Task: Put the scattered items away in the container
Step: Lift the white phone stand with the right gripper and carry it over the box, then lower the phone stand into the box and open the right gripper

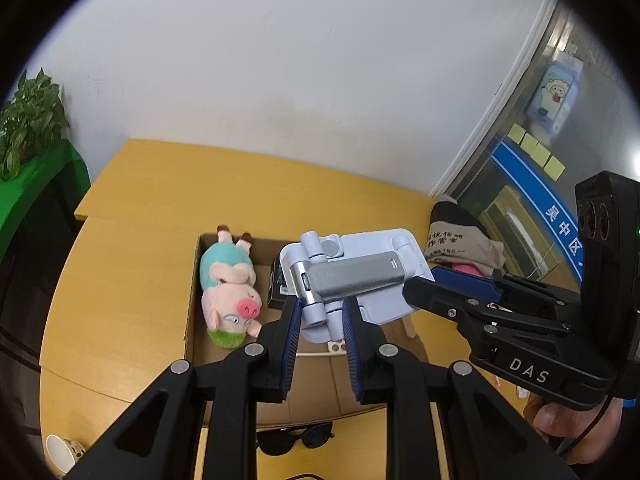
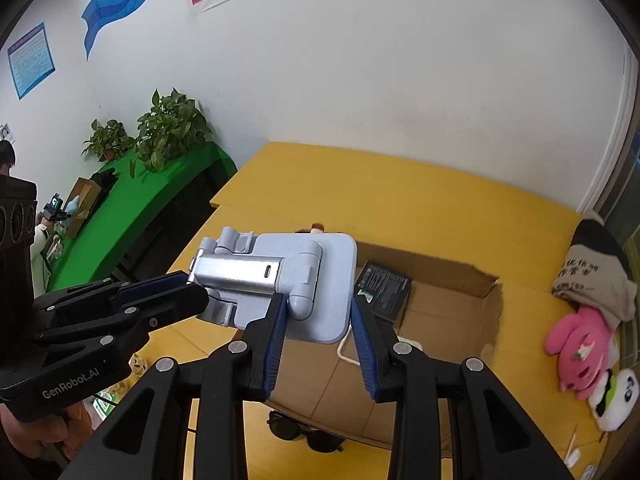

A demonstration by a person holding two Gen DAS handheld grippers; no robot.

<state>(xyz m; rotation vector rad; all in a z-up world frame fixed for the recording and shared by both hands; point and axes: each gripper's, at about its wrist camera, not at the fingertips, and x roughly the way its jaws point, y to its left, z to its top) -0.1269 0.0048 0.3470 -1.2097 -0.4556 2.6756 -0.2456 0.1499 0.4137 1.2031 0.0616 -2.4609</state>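
You hold both grippers angled down over the open cardboard box (image 1: 196, 280), sharing one load: a pale blue folding stand (image 1: 376, 280) with a grey metal arm (image 1: 352, 276). Your left gripper (image 1: 320, 320) clamps narrowly on the stand's hinged end, its ribbed blue pads against either side of the plastic. Your right gripper (image 2: 320, 316) bites the flat base plate's edge, jaws a little wider, pads pressed on the plate. Each tool reaches across into the other's view, and your hand (image 1: 560, 420) shows beneath the right one.

The stand hangs above the box, clear of its floor. Inside lie a plush pig (image 1: 230, 292) along the left wall and a dark packet (image 2: 382, 288) leaning near the back. Sunglasses (image 1: 294, 438) rest on the yellow table (image 1: 120, 264) just before the box.

The right gripper's body reads "DAS"; the left one reads "GenRobot.AI". A beige bag (image 2: 592, 272) carries print too small to read.
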